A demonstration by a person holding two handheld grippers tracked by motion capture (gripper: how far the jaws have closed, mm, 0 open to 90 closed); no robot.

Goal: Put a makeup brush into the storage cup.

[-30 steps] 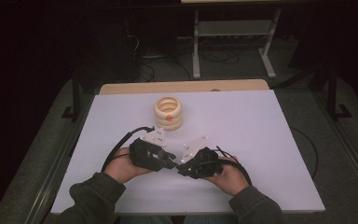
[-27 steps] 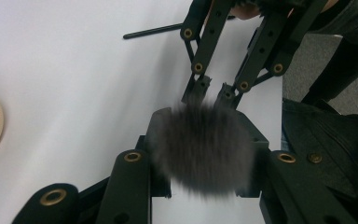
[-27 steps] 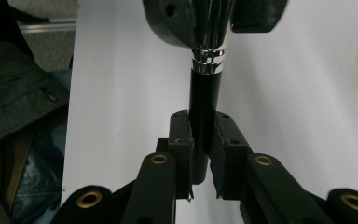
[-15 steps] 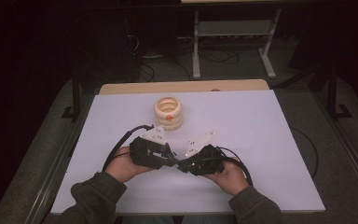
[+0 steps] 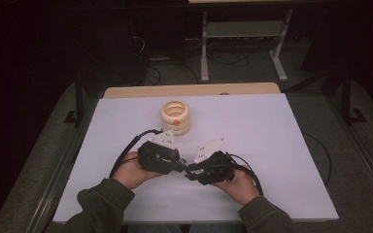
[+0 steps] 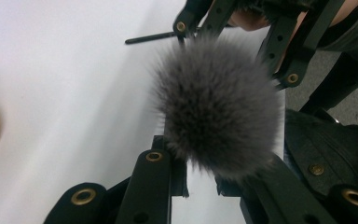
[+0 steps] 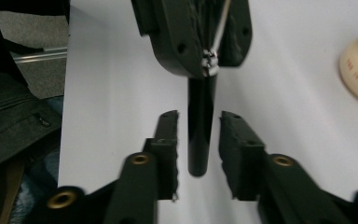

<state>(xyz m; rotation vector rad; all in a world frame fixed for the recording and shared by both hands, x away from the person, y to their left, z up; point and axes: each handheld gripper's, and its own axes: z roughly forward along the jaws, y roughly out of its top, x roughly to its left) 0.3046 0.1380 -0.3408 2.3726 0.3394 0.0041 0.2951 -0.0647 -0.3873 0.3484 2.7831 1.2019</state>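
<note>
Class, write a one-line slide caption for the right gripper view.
Right gripper jaws just opening, apart from black handle hanging between them.

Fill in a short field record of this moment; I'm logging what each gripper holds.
object: brush, fluffy grey head, black handle
left gripper: shut on brush near its head; jaws have just been closing
right gripper: open; jaws have just been opening, handle between them, pads apart from it
elsewhere: cream ring stack, beyond the grippers
surface: white table

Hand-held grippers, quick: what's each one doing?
Left hand-held gripper: just been closing, shut on the fluffy brush.
Right hand-held gripper: just been opening, open around its handle.
</note>
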